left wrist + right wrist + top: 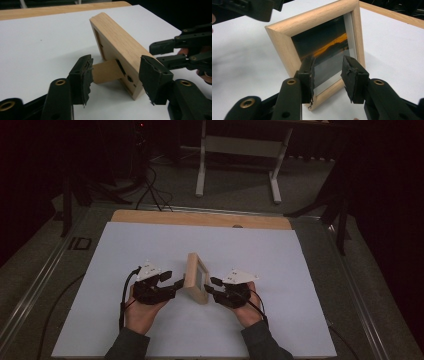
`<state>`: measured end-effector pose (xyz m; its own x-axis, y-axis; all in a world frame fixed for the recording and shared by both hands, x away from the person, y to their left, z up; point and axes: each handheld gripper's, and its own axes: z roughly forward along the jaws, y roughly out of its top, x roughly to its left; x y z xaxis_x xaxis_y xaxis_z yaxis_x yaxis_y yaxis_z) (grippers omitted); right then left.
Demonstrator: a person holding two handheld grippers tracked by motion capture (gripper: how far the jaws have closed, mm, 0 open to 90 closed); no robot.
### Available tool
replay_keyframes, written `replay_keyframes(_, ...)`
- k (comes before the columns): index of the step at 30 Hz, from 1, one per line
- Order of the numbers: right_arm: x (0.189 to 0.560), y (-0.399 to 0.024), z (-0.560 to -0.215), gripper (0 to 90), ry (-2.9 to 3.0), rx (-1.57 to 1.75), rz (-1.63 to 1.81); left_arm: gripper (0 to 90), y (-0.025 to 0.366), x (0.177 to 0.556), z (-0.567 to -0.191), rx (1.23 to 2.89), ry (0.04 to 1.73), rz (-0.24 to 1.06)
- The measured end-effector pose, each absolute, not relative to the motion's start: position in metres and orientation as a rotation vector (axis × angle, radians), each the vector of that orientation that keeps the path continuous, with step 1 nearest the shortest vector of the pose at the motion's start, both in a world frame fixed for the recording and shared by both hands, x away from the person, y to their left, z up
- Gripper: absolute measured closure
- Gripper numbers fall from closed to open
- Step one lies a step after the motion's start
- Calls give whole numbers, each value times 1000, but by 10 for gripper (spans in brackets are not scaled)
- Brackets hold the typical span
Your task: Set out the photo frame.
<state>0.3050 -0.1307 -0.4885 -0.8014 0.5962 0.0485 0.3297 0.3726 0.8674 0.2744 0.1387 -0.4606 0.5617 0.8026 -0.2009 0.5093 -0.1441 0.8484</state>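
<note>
I am holding my left gripper [176, 284] with jaws spread apart behind the picture frame [196, 277], which is standing mid-table on the white sheet [280, 270]. My right gripper [212, 285] is facing its glass front, jaws likewise parted, gripping nothing.

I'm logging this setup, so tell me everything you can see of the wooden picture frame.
The small light wooden picture frame stands upright on the white table cover, propped by a brown easel leg at its back. Glass covers a dark picture with an orange streak. It sits between both open grippers; neither clearly touches it.
</note>
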Motion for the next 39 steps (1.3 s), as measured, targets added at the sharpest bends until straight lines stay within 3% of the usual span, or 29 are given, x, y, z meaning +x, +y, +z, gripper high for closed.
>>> replay_keyframes(27,310,-143,-485,572,2315,879,1418,311,103,278,-463,1811,1132,354)
replay_keyframes(39,311,-148,-483,560,2297,900,1429,373,93,285,-469,1828,1160,338)
